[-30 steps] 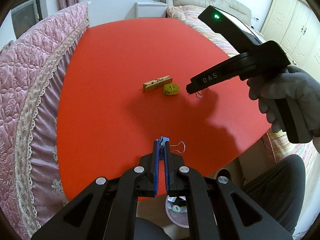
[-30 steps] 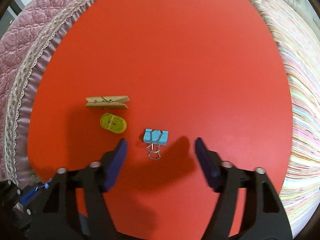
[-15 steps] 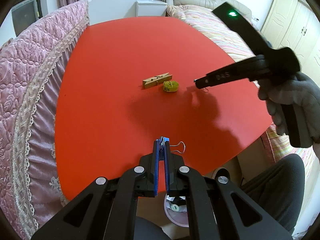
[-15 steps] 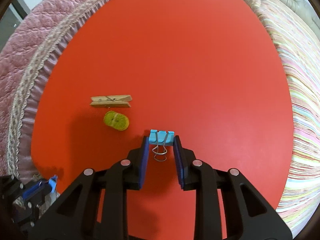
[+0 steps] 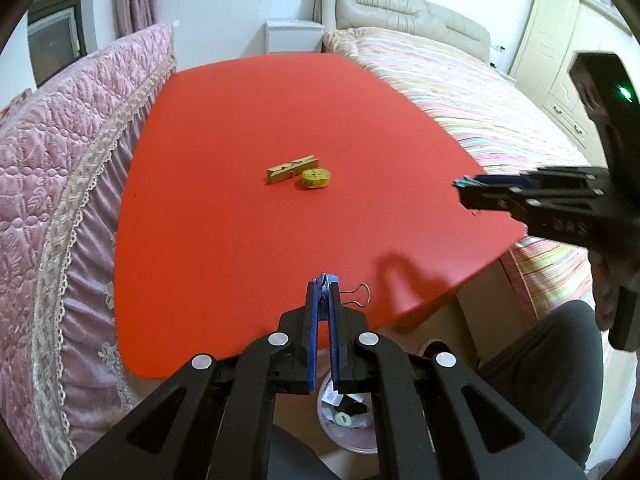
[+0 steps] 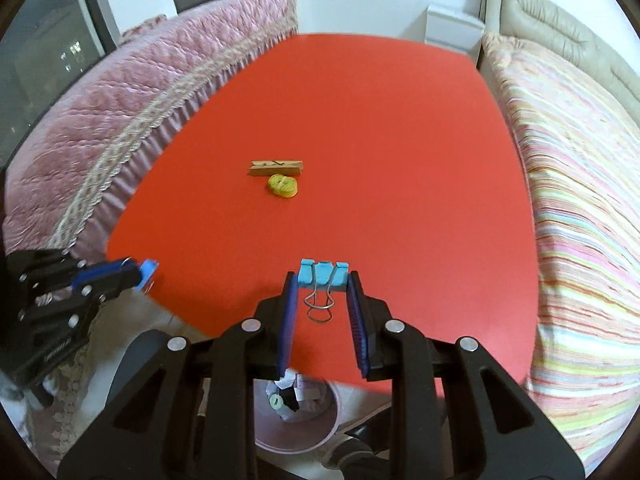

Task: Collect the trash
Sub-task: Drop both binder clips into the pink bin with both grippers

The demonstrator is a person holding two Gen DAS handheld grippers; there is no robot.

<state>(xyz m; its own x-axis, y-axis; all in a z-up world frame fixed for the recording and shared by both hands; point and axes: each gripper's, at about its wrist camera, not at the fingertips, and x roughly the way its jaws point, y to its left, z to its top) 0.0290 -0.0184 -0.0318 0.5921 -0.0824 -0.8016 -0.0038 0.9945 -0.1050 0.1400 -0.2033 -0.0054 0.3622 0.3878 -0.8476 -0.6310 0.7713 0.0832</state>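
My left gripper (image 5: 323, 285) is shut on a dark blue binder clip (image 5: 325, 279) whose wire handle sticks out to the right. It hangs over the near edge of the red table (image 5: 240, 120). My right gripper (image 6: 322, 280) is shut on a light blue binder clip (image 6: 322, 274), lifted above the table's near edge; its wire handles hang between the fingers. The left wrist view shows the right gripper (image 5: 464, 186) at the right. A wooden clothespin (image 6: 276, 167) and a small yellow tape roll (image 6: 283, 186) lie side by side mid-table.
A pink trash bin (image 6: 296, 436) with scraps inside stands on the floor below the table's near edge, under both grippers. A pink quilted cover (image 5: 60, 160) borders the table on the left, a striped bed (image 6: 580, 200) on the right. A person's dark-trousered leg (image 5: 560, 360) is near the bin.
The right gripper closed on the light blue clip, lifted it off the table and drew back to the near edge. The left gripper drew back a little with its clip.
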